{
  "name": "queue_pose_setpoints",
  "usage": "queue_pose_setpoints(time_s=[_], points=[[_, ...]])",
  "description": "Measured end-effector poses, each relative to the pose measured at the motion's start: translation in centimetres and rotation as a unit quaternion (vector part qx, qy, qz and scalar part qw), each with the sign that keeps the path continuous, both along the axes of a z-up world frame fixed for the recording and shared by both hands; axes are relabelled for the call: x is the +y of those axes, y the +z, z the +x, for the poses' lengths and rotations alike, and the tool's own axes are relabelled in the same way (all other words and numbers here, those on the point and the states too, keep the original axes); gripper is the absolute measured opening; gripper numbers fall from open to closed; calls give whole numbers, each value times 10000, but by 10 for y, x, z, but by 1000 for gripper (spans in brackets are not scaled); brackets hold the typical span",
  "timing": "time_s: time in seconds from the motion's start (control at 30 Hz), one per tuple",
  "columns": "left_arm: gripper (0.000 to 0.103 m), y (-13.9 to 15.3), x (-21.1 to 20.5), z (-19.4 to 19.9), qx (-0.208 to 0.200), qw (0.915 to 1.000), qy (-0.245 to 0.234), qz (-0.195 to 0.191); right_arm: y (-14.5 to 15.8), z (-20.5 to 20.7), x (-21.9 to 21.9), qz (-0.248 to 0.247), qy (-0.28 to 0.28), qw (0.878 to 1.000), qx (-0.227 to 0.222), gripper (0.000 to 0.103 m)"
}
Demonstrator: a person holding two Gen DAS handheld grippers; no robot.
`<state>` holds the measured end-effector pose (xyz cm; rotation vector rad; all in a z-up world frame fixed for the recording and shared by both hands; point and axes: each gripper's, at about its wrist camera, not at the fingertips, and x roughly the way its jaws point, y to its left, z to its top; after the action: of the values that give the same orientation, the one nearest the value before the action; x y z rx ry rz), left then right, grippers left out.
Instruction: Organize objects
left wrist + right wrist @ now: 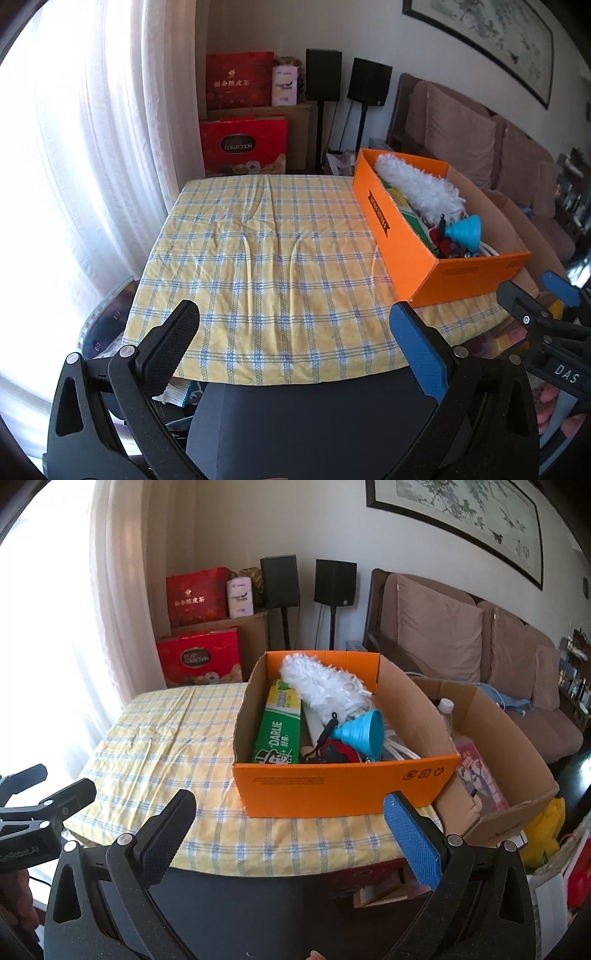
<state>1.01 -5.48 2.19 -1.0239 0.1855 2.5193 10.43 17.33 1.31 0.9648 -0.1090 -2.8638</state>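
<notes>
Orange box (343, 786) sits at table's 2 o'clock corner on checked cloth (258, 258), already packed w/ white duster (325, 686), green toothpaste carton (279, 734), blue funnel (360, 733). Rest of cloth bare, so sorting looks near done. Left gripper (295, 325) and right gripper (291, 816) both spread wide, carrying nothing.

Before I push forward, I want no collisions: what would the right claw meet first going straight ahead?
Likely the near wall of the orange box, standing on the checked tablecloth straight ahead of the open right claw. Depth is uncertain.
</notes>
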Motion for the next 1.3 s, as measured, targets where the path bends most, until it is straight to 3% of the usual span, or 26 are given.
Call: queue_pose_setpoints(time_s=[1.3], points=[[103,-1,-5,2,2,9999,72,-97,0,2,-4,21,39,10000,-7,103]])
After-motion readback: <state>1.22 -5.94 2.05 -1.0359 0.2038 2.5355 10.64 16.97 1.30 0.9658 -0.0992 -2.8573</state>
